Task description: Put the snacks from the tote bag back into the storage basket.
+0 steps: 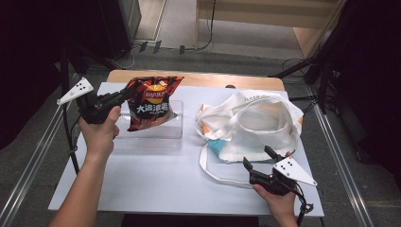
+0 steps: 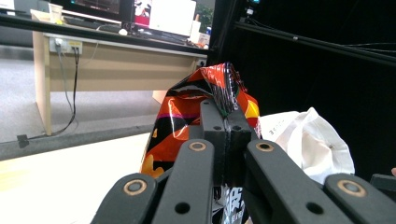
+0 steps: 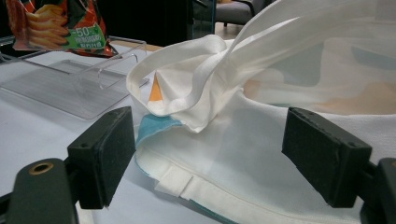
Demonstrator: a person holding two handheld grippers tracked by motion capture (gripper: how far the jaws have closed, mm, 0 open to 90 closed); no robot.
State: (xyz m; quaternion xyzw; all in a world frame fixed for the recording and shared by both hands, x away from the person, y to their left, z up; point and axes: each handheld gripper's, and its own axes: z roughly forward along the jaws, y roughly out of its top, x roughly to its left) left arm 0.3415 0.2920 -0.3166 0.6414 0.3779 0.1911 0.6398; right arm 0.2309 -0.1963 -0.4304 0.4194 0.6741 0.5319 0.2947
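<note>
Left tongs (image 2: 227, 122) pinch crinkly foil chip bag (image 1: 150, 101) — glossy.

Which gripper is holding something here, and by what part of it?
The left gripper is shut on the chip bag, pinching its crimped top edge, bag hanging over the clear tray. The right gripper is open before the white tote bag, holding nothing.

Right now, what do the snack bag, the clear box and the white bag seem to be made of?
The chip bag looks like glossy plastic foil: it shines and crinkles where the left gripper pinches its top. The clear box seems to be rigid transparent plastic, perhaps acrylic: the table shows through it. The white tote bag looks like matte woven cloth, probably cotton: it has soft folds and stitched hems.
</note>
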